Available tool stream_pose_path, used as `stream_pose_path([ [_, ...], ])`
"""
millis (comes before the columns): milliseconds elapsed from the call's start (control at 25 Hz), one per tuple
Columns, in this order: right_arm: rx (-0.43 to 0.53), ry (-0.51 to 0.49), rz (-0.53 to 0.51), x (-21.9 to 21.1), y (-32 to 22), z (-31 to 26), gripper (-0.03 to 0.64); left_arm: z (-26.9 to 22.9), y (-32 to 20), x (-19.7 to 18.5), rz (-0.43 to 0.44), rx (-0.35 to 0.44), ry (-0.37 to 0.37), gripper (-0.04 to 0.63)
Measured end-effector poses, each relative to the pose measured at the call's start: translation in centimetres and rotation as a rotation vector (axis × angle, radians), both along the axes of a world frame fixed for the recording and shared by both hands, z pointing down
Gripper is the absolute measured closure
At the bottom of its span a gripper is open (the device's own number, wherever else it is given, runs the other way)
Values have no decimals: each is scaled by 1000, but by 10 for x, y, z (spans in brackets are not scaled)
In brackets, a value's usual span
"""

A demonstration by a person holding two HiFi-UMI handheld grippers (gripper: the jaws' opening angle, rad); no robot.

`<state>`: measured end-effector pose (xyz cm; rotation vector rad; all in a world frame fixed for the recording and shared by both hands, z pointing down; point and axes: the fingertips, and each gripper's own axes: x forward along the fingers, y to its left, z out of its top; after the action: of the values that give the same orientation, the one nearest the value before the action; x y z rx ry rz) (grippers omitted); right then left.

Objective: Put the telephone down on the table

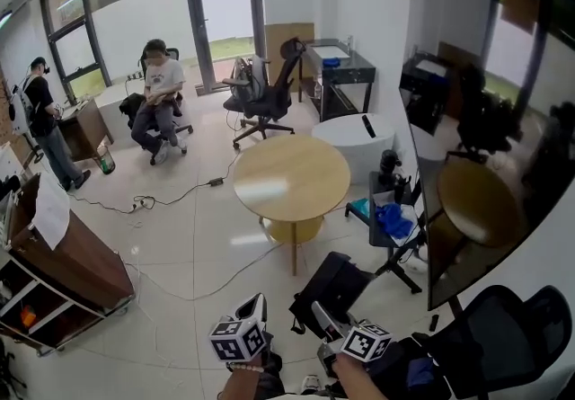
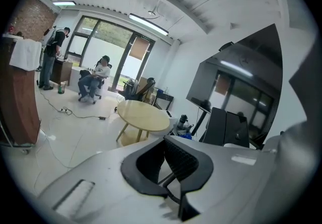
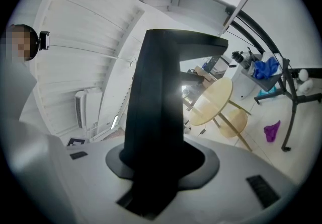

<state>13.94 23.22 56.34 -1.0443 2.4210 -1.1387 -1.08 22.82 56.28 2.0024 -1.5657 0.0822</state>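
In the right gripper view a flat black telephone (image 3: 156,102) stands up between the jaws of my right gripper (image 3: 161,165), which is shut on its lower end. From the head view that gripper (image 1: 323,317) sits at the bottom edge, its marker cube beside it. My left gripper (image 1: 256,306) is next to it on the left. In its own view the ribbed pads (image 2: 176,160) lie together with nothing between them. The round wooden table (image 1: 290,178) stands ahead of both grippers, mid-room, its top bare; it also shows as the table (image 2: 143,116) and the table (image 3: 211,102).
A black bag (image 1: 337,286) lies on the floor just ahead of the grippers. A large dark screen (image 1: 476,120) on a stand fills the right. A cart with blue cloth (image 1: 393,218), a white low table (image 1: 355,133), office chairs, floor cables, a wooden cabinet (image 1: 63,254) and two people stand around.
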Motion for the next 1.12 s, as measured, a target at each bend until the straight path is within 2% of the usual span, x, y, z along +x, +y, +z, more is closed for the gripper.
stream_pose_path([
  [600,-11,-19,115,-48,-146,-3,454,8,-160,-64,84,-19,23,611],
  [880,17,-2,166,-73,-197,-18,454,8,-207,-96,122,-32,21,611],
  [1120,26,-1,188,-92,-215,-26,454,5,-236,-117,145,-26,48,611],
])
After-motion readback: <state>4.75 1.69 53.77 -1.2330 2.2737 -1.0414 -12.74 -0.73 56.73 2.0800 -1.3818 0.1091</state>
